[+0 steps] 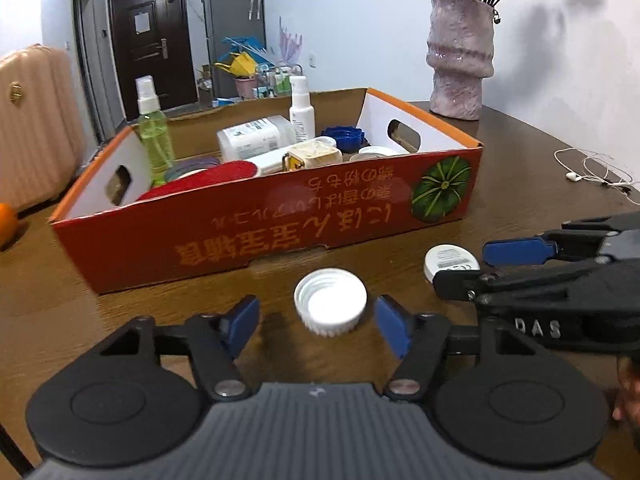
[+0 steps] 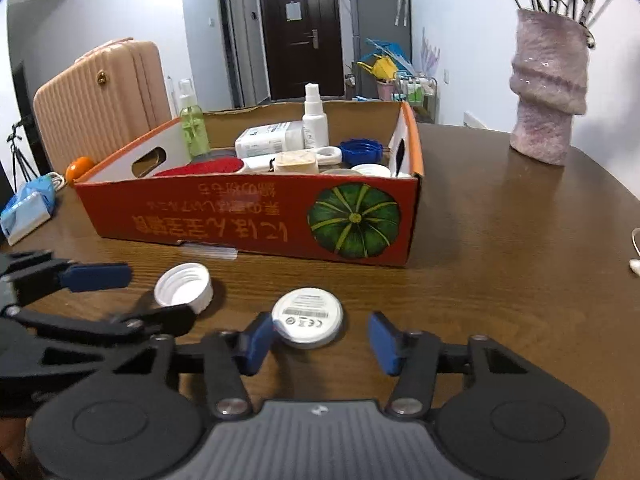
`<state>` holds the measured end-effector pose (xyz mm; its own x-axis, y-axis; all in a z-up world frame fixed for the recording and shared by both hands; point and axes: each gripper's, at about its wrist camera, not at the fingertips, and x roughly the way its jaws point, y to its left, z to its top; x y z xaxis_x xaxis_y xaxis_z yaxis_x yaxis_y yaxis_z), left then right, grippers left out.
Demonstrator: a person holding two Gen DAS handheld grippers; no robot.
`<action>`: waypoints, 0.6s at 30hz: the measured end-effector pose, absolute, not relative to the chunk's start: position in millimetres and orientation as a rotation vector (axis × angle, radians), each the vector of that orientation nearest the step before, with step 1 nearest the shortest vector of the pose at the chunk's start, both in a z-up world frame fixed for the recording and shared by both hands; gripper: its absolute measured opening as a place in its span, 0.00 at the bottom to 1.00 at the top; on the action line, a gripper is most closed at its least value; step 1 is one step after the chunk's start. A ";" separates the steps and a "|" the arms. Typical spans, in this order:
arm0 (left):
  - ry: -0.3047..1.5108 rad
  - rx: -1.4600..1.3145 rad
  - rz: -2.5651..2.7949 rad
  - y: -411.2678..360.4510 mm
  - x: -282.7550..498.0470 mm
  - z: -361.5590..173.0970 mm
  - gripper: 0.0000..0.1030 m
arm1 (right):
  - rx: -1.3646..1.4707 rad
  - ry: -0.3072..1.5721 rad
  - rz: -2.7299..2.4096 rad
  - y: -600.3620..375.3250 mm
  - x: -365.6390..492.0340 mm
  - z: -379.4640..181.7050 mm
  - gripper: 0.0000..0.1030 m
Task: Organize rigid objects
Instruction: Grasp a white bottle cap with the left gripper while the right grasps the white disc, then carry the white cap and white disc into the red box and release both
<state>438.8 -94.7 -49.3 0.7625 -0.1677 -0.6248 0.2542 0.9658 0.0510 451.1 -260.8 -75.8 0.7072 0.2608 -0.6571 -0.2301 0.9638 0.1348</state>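
A white ribbed bottle cap (image 1: 330,302) lies open side up on the brown table, between the open fingers of my left gripper (image 1: 317,326); it also shows in the right wrist view (image 2: 184,284). A white round disc with a printed label (image 2: 307,317) lies between the open fingers of my right gripper (image 2: 317,342), close to the left finger; it also shows in the left wrist view (image 1: 451,261). Behind both stands a red cardboard box (image 1: 248,236) (image 2: 256,220) holding bottles, lids and other items. Both grippers are empty.
A pink vase (image 1: 460,60) (image 2: 548,92) with dried flowers stands at the back right. White earphones (image 1: 588,168) lie at the right. An orange (image 2: 79,167) and a blue pack (image 2: 28,208) sit left of the box. A pink suitcase (image 2: 100,100) stands behind.
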 end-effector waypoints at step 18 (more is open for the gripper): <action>0.647 0.174 -0.249 -102.7 445.8 -58.0 0.39 | -0.019 0.672 0.305 -255.2 446.8 -79.7 0.37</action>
